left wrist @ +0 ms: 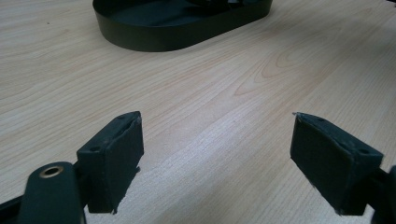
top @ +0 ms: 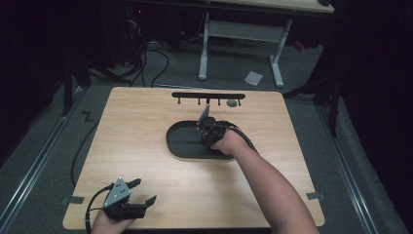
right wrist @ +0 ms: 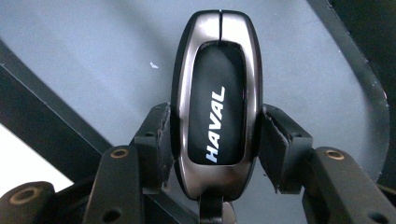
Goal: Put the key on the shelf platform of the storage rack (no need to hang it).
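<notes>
The table [top: 146, 146] is pale wood-grain with a smooth sheen, the oval tray [left wrist: 154, 39] matt black, the key fob [right wrist: 215, 100] glossy — brushed metallic rim, black centre.

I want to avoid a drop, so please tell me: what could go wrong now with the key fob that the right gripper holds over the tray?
1. The right gripper pinches the key fob only by its smooth, rounded sides, so it might slip out and fall into the black tray.
2. The hook rack is narrow and close behind the tray; a move toward it could knock the fob against it.
</notes>
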